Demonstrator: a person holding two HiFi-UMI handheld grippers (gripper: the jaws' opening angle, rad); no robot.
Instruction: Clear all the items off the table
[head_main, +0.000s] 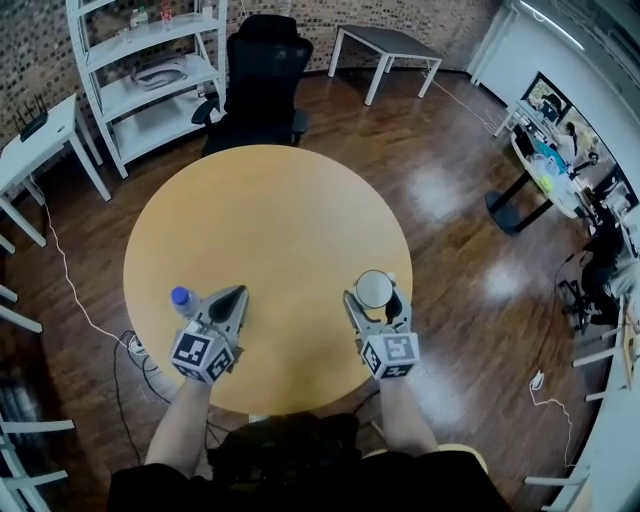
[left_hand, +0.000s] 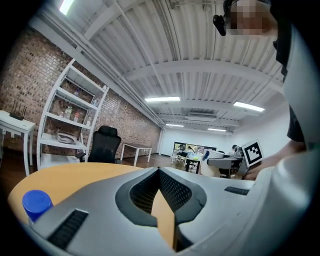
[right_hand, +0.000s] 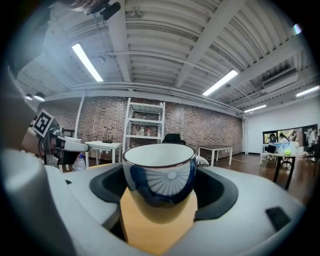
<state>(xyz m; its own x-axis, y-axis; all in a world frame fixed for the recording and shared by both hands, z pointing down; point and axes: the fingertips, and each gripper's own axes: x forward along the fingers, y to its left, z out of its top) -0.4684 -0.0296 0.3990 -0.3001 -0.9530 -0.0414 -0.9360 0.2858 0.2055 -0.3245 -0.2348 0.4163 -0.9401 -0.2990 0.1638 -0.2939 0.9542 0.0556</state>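
Head view, table: a round table of pale wood, bare over most of its top. Both items sit near the edge closest to the person.
Head view, bottle: a clear bottle with a blue cap stands upright at the left, just beside the left gripper.
Head view, left gripper: it is low over the table, jaws pressed together on nothing.
Head view, cup: a white cup stands at the right, inside the right gripper.
Head view, right gripper: it is spread wide, one jaw on each side of the cup.
Head view, room: a black office chair is beyond the table, with a white shelf unit to its left.
Left gripper view, jaws: the tips of the left gripper meet. Only tabletop shows through the gap behind them.
Left gripper view, bottle: the blue cap of the bottle is at lower left, outside the jaws.
Right gripper view, cup: the blue-and-white cup, with a fan pattern, stands upright on the wood, handle at the far right side.
Right gripper view, jaws: the right gripper is released. Its dark pads are close on either side of the cup, and I see no squeeze.
Right gripper view, far left: the bottle is small and well apart from the cup.
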